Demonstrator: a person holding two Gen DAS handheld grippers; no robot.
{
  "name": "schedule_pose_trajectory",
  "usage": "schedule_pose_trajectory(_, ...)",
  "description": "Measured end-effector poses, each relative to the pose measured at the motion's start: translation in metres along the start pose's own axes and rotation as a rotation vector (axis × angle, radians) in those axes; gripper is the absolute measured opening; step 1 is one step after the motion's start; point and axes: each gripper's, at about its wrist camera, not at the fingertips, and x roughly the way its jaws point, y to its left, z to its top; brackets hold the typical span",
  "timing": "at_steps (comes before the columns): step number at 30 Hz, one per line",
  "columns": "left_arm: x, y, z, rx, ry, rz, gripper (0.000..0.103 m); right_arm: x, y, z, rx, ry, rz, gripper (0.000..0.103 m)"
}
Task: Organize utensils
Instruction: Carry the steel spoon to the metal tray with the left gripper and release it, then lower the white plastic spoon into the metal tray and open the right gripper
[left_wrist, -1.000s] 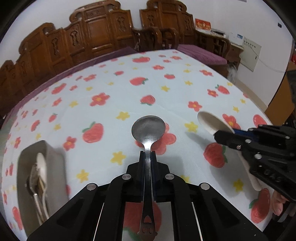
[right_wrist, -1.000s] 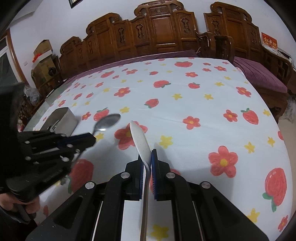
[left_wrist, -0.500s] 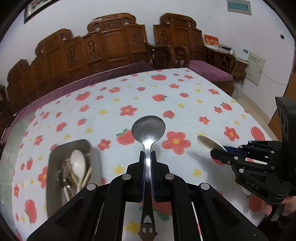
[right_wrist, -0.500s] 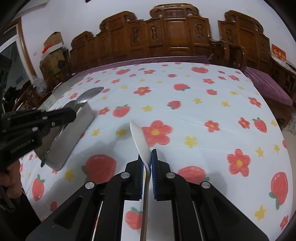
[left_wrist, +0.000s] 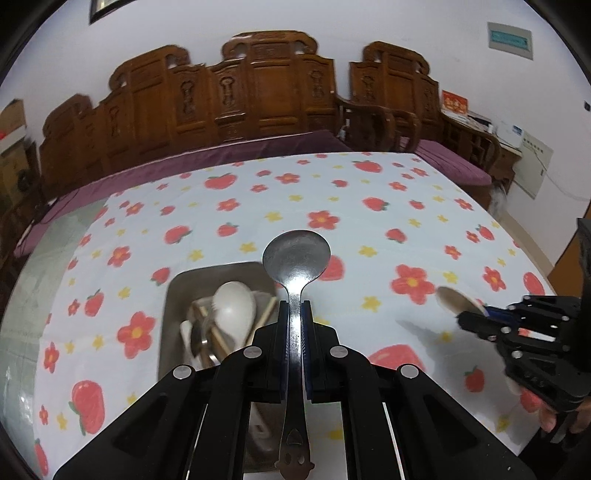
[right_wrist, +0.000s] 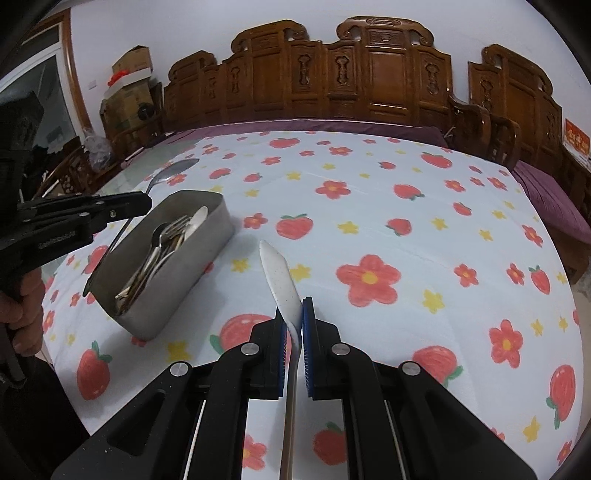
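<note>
1. While the metal tin (right_wrist: 159, 266) sat toward the left edge of the table (right_wrist: 388, 229), open flowered cloth ran clear to the far and right edges.
2. Carved wooden chairs (right_wrist: 369, 74) lined the far edge.
3. The left gripper (left_wrist: 294, 314) was clamped on a steel spoon (left_wrist: 295, 258), whose bowl jutted forward above the tin's far right corner (handle trailing back between the jaws).
4. The right gripper (right_wrist: 294, 314) was closed on a white spoon (right_wrist: 279, 277), held over bare cloth just right of the tin.
5. Inside the tin lay forks (right_wrist: 173, 229), spoons and chopsticks.
</note>
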Motion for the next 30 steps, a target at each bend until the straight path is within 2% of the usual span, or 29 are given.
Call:
schedule_pose_trajectory(8,0.025,0.047,-0.013,-0.088,0.054,0.021,0.005,0.003,0.021,0.021,-0.001,-0.014,0.038,0.009)
schedule_pose_trajectory(22,0.056,0.071,-0.028,-0.128,0.13,0.029,0.005,0.021,0.068,0.057,-0.042,-0.026,0.112,0.009)
schedule_pose_trajectory(26,0.048,0.077,-0.027,-0.15,0.112,0.01,0.008,0.029,0.081,0.063,-0.05,-0.023,0.126,0.009)
schedule_pose_trajectory(28,0.041,0.08,-0.025,-0.149,0.09,0.013,0.015,0.034,0.088,0.065,-0.052,-0.02,0.13,0.01)
schedule_pose_trajectory(30,0.033,0.083,-0.022,-0.156,0.07,0.014,0.016,0.039,0.093,0.068,-0.049,-0.017,0.136,0.01)
